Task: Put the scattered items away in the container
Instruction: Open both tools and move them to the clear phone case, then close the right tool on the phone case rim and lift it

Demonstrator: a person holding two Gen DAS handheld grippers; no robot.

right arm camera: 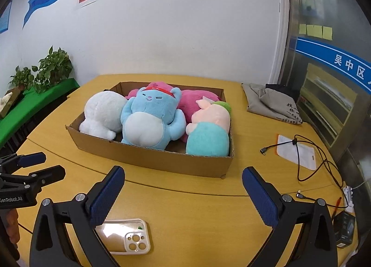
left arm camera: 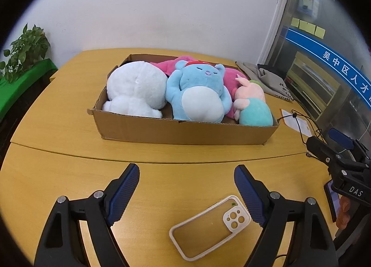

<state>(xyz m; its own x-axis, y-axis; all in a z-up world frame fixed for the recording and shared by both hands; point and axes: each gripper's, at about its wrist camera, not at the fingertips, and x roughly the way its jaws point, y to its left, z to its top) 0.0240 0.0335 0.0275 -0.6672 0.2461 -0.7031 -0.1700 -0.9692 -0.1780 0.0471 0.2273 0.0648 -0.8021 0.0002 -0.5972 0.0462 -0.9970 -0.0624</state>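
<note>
Two printed marks show: "DAS" on the right gripper (left arm camera: pixel 343 148), "GenRobot.AI" on the left gripper (right arm camera: pixel 41 165).

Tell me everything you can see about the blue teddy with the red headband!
The soft blue plush bear with a red headband lies on its back in the brown cardboard box, white belly up, eyes closed, arms raised. It is squeezed between the white fluffy plush and the pink-and-teal plush, resting partly on a magenta plush.

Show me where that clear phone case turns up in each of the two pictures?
Left wrist view: phone case at bottom centre, near the right-hand finger.
Right wrist view: phone case at bottom left, partly behind a finger.
Shared landmark: the cardboard box beyond it.
</note>
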